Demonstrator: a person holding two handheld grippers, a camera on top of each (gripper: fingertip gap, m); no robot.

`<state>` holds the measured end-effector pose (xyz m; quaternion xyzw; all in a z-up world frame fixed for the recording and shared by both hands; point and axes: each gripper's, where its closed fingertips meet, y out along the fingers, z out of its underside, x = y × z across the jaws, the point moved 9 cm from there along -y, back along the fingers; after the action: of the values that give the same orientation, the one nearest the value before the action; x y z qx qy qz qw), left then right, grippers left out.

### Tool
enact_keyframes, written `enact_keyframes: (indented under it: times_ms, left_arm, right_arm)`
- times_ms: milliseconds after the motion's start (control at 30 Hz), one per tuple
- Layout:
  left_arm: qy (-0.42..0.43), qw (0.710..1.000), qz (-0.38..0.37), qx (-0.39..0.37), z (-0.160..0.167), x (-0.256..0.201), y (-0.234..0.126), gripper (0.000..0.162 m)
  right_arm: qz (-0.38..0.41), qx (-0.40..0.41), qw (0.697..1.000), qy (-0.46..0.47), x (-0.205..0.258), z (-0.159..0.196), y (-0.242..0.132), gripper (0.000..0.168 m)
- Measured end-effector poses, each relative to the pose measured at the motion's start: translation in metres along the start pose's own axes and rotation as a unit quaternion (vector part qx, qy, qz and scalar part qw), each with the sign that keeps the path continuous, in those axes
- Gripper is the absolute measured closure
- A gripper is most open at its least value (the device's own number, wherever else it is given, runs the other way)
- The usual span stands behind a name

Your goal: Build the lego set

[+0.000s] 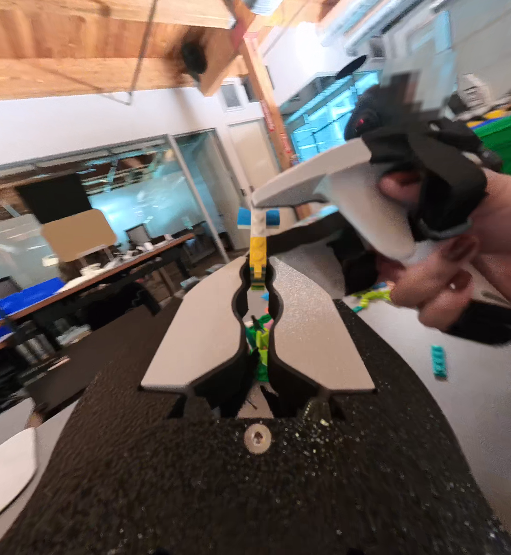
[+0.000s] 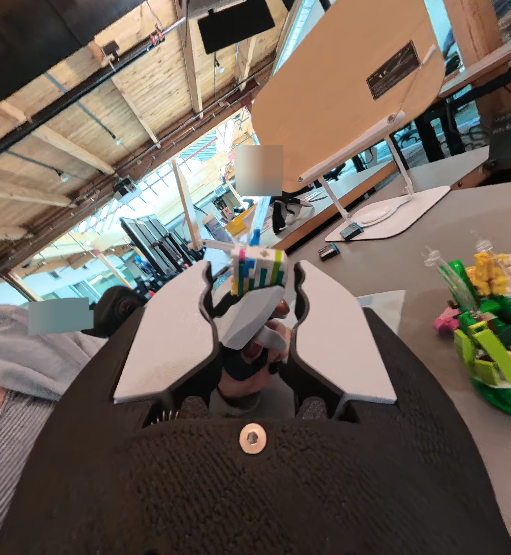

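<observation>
My left gripper point(image 1: 257, 267) is shut on the lower yellow and green end of a small lego assembly point(image 1: 257, 255), held up in the air. The assembly's upper part is white with blue bricks at its sides. In the right wrist view the assembly point(image 2: 260, 273) is white with teal, blue, lime and pink stripes. My right gripper point(image 2: 251, 270) is open, with a finger on each side of it and small gaps showing. In the left wrist view the right gripper point(image 1: 263, 219) comes in from the right in a hand and straddles the assembly's top.
A green lego build point(image 2: 494, 345) with lime, yellow, white and pink parts stands on the grey table point(image 2: 398, 270) at right. A board on a white stand point(image 2: 347, 90) is behind. Loose teal point(image 1: 439, 365) and lime point(image 1: 371, 297) pieces lie on the table. Less than 4 cm separates the two grippers' tips.
</observation>
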<state>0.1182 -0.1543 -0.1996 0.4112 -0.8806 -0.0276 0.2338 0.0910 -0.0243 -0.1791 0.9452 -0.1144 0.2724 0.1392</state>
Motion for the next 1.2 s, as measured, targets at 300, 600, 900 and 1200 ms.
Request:
enact_keyframes:
  times_ms: [300, 600, 900, 1200]
  left_arm:
    - [-0.152, 0.933, 0.257, 0.2, 0.036, 0.007, 0.018, 0.154]
    - [-0.008, 0.905, 0.352, 0.239, 0.04, -0.014, 0.01, 0.154]
    - [0.043, 0.895, 0.388, 0.217, 0.036, -0.023, 0.003, 0.154]
    - [-0.073, 0.91, 0.378, 0.155, 0.027, -0.018, 0.006, 0.135]
  right_arm:
    - [0.117, 0.155, 0.934, -0.3, 0.021, -0.02, -0.037, 0.112]
    - [0.143, 0.42, 0.786, -0.431, 0.022, 0.023, -0.025, 0.131]
    - [0.142, 0.483, 0.754, -0.422, 0.018, 0.035, -0.025, 0.154]
    - [0.054, 0.366, 0.857, -0.358, 0.023, 0.016, -0.041, 0.161]
